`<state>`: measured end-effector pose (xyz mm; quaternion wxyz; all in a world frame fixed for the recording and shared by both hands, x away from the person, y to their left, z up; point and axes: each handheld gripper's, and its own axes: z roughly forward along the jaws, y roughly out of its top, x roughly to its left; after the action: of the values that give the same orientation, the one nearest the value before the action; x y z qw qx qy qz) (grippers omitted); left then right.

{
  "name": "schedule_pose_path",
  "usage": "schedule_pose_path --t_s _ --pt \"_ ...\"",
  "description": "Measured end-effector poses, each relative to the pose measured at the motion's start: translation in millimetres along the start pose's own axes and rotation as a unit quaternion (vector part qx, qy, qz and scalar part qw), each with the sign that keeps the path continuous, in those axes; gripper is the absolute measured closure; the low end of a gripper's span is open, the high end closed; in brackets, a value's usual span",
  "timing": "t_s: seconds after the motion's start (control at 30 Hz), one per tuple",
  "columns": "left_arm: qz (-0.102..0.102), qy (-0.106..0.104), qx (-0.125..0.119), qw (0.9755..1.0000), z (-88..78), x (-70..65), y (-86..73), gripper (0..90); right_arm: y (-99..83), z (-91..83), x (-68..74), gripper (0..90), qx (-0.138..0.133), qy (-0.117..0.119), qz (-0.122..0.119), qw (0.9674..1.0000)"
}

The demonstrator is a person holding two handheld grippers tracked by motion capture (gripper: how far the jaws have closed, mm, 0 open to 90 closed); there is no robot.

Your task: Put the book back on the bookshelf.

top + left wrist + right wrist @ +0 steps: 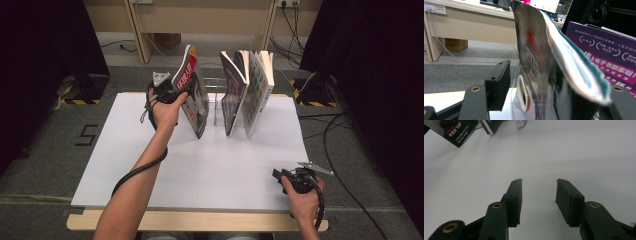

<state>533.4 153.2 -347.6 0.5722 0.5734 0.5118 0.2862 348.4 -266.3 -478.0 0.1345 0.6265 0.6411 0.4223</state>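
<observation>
Dark magazine (pixel 194 95) with red lettering, purple-covered magazine (pixel 233 97), white table (pixel 200 165), black claws.

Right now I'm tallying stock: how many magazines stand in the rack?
3: one magazine leaning left at the left gripper, two magazines together on the right. Thinner ones may hide between.

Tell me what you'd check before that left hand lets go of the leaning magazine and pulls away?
1. Left gripper jaws clear of the magazine: ok, the one pad in sight stands apart from the cover in the left gripper view.
2. Magazine standing by itself: cannot tell, it leans.
3. Magazine seated in the clear rack: cannot tell.
4. Other books staying upright: ok.
5. Right gripper out of the way: ok, open over the white table.
</observation>
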Motion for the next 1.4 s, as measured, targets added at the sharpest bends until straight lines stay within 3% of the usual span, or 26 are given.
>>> schedule_pose_path --t_s 1.4 --pt "0.029 -0.021 0.020 0.9992 -48.0 4.3 -13.9 31.2 -1.1 -4.2 6.8 57.4 -0.003 -0.009 -0.007 0.9999"
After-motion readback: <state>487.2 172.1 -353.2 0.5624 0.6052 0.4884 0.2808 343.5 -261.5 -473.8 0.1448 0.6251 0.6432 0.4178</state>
